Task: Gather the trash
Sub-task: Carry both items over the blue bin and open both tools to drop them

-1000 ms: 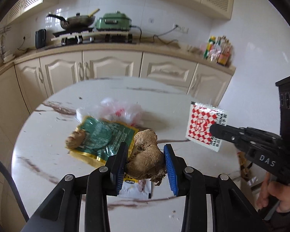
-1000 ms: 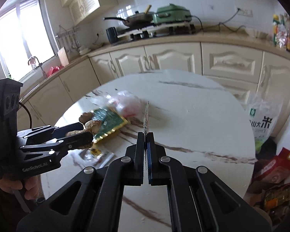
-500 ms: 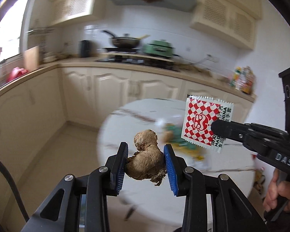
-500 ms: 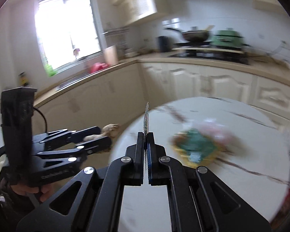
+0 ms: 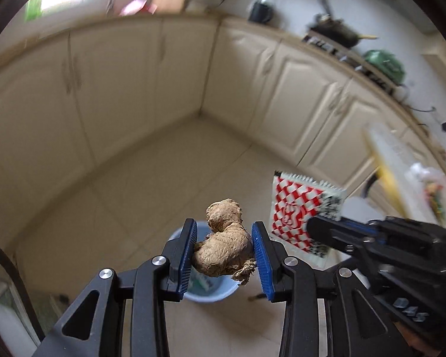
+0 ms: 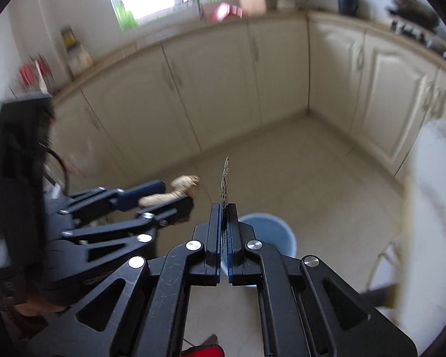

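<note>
Our left tool (image 5: 224,250) clamps a ginger root (image 5: 223,245) above the blue bin (image 5: 206,293); our right tool (image 6: 224,232) pinches a red-checked packet (image 5: 300,208) shut edge-on, beside it.

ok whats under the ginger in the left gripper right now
A pale blue bucket stands on the floor below the ginger held by the left gripper. Something pale shows inside; the fingers and ginger cover most of its opening.

A pale tiled floor (image 5: 151,178) carries a light-blue bucket (image 6: 270,232) standing at six o'clock in both wrist views, with cream cabinets (image 6: 223,89) rising from its edge from nine round to three o'clock.
</note>
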{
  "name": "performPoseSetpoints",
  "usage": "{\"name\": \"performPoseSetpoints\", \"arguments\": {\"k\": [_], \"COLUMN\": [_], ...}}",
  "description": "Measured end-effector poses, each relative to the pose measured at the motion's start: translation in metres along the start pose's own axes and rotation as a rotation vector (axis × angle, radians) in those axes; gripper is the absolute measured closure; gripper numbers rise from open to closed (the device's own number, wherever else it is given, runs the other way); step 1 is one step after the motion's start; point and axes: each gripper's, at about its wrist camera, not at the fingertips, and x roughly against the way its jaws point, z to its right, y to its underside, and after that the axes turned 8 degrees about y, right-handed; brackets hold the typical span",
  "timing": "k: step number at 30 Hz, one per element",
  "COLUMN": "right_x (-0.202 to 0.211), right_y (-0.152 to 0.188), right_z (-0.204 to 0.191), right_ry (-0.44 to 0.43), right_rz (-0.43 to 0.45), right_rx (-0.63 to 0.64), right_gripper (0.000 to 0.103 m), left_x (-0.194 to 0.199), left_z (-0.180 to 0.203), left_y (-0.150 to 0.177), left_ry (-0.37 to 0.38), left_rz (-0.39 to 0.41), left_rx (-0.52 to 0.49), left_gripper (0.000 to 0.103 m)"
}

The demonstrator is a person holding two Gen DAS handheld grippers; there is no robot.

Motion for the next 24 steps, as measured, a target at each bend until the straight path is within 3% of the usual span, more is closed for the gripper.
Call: {"name": "performPoseSetpoints", "arguments": {"k": [6,11,13,16,18,24], "right_x": [-0.129,-0.200,-0.221,-0.233,-0.231,-0.203], "right_y": [0.014,0.023,0.025,0.026,0.027,0.025], "right_z": [0.006,0.014,0.021,0.031,0.039,0.067], "right_ry": [-0.014,-0.007,0.023,0.045,0.057,0.192], "right_rz": [-0.198,-0.265,-0.280,-0.285,-0.268,-0.192], "right_rx": [-0.054,-0.064,-0.070,-0.086,-0.101,-0.150], "right_gripper": [0.099,0.095,0.078,0.062,0.061,0.044], "left_x": [-0.055,-0.102,-0.114,-0.137,-0.153,-0.190], "left_z": [-0.069,-0.112,-0.117,-0.120,-0.118,-0.097], "left_y": [0.004,-0.009,-0.014,-0.026,-0.033,-0.041], "left_ry": [-0.026,-0.010,-0.011,-0.010,-0.008,0.005], "left_rz": [-0.137,-0.223,-0.241,-0.262,-0.278,-0.332], "left_rx": [0.083,0.145,0.138,0.142,0.139,0.132], "left_gripper": [0.069,0.069,0.069,0.069,0.069,0.069]}}
